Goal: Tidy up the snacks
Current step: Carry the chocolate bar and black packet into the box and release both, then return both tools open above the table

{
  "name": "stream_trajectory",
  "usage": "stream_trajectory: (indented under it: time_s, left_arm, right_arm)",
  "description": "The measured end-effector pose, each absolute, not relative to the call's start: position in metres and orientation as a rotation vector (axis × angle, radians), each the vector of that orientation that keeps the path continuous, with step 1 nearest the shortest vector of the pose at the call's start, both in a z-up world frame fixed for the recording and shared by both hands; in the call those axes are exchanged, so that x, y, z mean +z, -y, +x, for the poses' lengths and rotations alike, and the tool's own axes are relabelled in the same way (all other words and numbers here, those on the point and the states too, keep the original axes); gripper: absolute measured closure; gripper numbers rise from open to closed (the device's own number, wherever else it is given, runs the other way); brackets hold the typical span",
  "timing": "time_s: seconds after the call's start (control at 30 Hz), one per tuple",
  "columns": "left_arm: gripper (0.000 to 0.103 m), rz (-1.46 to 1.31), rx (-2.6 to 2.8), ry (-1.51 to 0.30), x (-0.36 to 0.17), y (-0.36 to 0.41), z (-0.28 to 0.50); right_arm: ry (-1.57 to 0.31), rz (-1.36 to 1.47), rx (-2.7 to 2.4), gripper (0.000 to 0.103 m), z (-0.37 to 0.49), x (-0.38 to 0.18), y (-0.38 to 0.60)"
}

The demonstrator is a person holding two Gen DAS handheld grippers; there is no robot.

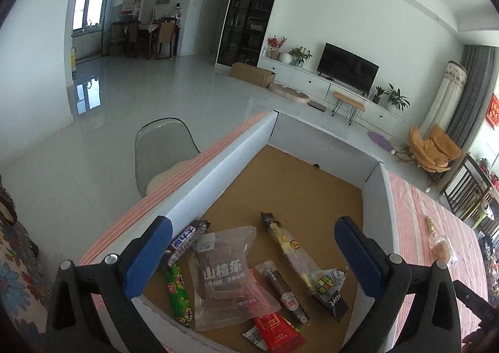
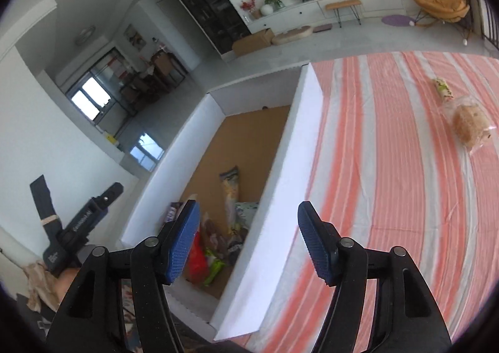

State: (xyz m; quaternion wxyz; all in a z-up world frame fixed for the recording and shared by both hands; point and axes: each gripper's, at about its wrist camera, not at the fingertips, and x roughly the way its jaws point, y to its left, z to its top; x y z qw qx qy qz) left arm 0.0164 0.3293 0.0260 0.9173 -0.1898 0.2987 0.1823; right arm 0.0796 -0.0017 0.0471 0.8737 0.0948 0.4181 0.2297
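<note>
Closest to the lens in the left wrist view, your left gripper (image 1: 252,247) has its blue pads spread wide with nothing between them, sitting over the lower part of the box (image 1: 199,194). That box has white walls and a brown cardboard floor, and the snacks are already piled in its near end: a clear bag of dark strips (image 1: 226,275) in the middle, a green stick (image 1: 177,293) and a purple bar (image 1: 187,239) to its left, a red pack (image 1: 276,332) at the bottom edge, a dark sausage stick (image 1: 282,290) beside it, and a long yellow pack (image 1: 290,247) running up to the right with a black-and-green packet (image 1: 329,286) at its lower end.

In the right wrist view your right gripper (image 2: 248,244) is open too, not quite as wide, empty, with the box's right wall (image 2: 280,197) showing between the pads. Two snacks are outside the box on the striped worktop (image 2: 389,181), upper right of that frame: a small wrapped roll (image 2: 443,89) and, just below it, a bagged bun (image 2: 471,125).
</note>
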Motion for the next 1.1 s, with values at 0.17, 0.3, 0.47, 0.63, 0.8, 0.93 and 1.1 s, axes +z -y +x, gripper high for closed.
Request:
stream_trajectory:
  time_s: [0.17, 0.3, 0.47, 0.63, 0.8, 0.93, 1.1]
  left_arm:
    - [0.000, -0.405, 0.208, -0.603, 0.036, -0.271, 0.030]
    - [0.000, -0.354, 0.032, -0.572, 0.059, -0.200, 0.041]
    - [0.000, -0.232, -0.224, -0.624, 0.070, -0.088, 0.058]
    - [0.000, -0.101, -0.398, -0.793, 0.027, 0.012, 0.088]
    - [0.000, 0.060, -0.302, -0.901, -0.044, 0.051, 0.124]
    - [0.000, 0.113, -0.214, -0.948, -0.084, 0.038, 0.149]
    - [0.000, 0.069, -0.155, -0.988, -0.112, 0.019, 0.167]
  right_arm:
    - [-0.897, 0.081, 0.063, 0.033, 0.091, -0.020, 0.117]
    - [-0.895, 0.024, -0.182, 0.034, 0.090, -0.057, 0.193]
    - [-0.872, 0.085, -0.371, 0.034, 0.073, -0.071, 0.246]
    - [-0.856, 0.123, -0.407, 0.030, 0.069, -0.069, 0.256]
    - [-0.877, 0.132, -0.407, 0.030, 0.066, -0.075, 0.255]
    - [-0.879, 0.155, -0.406, 0.025, 0.064, -0.077, 0.258]
    - [-0.883, 0.172, -0.400, 0.020, 0.065, -0.078, 0.259]
